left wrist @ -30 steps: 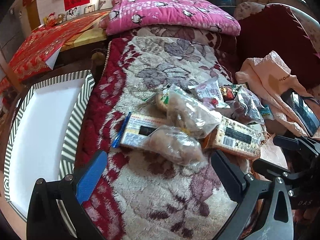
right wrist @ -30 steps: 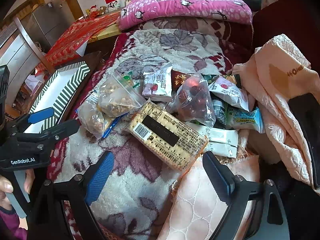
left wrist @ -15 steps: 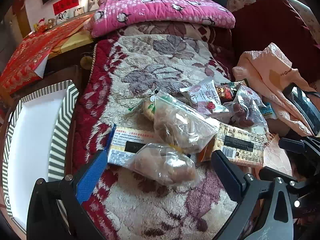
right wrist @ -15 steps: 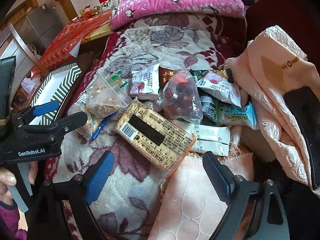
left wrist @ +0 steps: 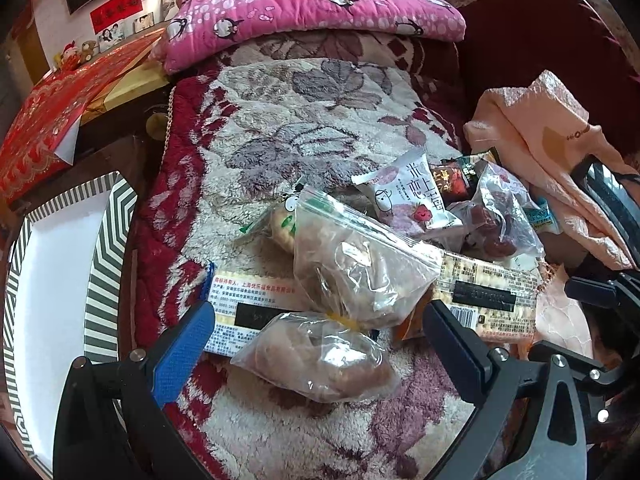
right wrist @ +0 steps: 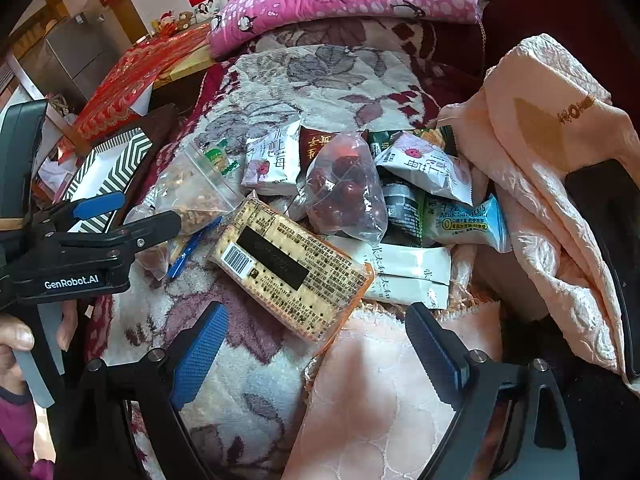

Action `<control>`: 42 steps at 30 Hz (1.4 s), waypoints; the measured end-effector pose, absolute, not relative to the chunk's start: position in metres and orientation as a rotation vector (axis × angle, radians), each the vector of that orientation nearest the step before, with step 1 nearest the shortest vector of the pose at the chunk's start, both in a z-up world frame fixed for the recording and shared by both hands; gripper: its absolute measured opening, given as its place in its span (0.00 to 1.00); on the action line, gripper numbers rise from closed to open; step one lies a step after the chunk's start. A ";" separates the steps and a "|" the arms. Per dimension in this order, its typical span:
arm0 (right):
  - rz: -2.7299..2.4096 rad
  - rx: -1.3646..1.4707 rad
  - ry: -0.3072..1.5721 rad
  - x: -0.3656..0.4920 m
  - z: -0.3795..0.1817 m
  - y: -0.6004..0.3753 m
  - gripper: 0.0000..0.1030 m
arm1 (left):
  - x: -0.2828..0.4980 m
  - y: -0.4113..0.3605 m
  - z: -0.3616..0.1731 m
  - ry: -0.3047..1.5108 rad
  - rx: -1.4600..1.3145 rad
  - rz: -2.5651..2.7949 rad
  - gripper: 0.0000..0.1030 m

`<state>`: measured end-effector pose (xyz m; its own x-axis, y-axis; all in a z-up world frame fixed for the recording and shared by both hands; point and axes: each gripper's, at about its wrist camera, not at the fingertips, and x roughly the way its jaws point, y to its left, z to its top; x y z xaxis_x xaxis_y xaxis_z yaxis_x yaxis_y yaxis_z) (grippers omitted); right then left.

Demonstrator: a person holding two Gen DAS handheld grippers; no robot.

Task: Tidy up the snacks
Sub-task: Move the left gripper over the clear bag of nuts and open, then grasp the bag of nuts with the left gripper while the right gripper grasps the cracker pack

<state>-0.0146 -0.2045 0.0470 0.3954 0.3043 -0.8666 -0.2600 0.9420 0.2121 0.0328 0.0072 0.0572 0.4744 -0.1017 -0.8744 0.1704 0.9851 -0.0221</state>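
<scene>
The floral blanket filling the middle of the frame is thick, fuzzy pile cloth, matt and rough. On it, the zip bag of nuts and the bag of red dates are clear, crinkled plastic film with glossy highlights. The cracker pack has a smooth, shiny printed wrapper. At right, the peach cloth is quilted and faintly satiny. At left, the striped tray looks smooth and matt inside.

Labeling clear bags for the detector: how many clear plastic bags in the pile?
3. Nut bag at the pile's left; date bag in the middle; a third bag nearest the left gripper's fingers. More may be hidden under the packets.
</scene>
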 end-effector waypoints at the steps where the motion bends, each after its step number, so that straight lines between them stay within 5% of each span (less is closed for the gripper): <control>1: 0.357 0.044 1.108 -0.015 0.047 -0.204 0.90 | 0.033 0.007 0.056 1.065 0.077 -0.167 1.00; 11: 0.356 0.047 1.120 -0.014 0.043 -0.207 0.90 | 0.038 -0.002 0.051 1.070 0.126 -0.163 0.99; 14: 0.364 0.043 1.127 -0.013 0.042 -0.207 0.90 | 0.040 -0.005 0.048 1.080 0.130 -0.192 0.73; 15: 0.372 0.038 1.130 -0.012 0.042 -0.206 0.90 | 0.040 -0.006 0.047 1.090 0.120 -0.213 0.55; 21: 0.452 -0.092 1.128 -0.004 0.044 -0.190 0.90 | 0.036 -0.005 0.055 1.074 0.124 -0.227 0.34; 37: 0.619 -0.616 1.100 0.018 0.016 -0.130 0.90 | 0.003 0.054 0.090 1.038 -0.027 -0.155 0.30; 42: 0.638 -0.504 1.137 0.023 0.019 -0.131 0.59 | -0.004 0.057 0.087 1.043 -0.031 -0.136 0.30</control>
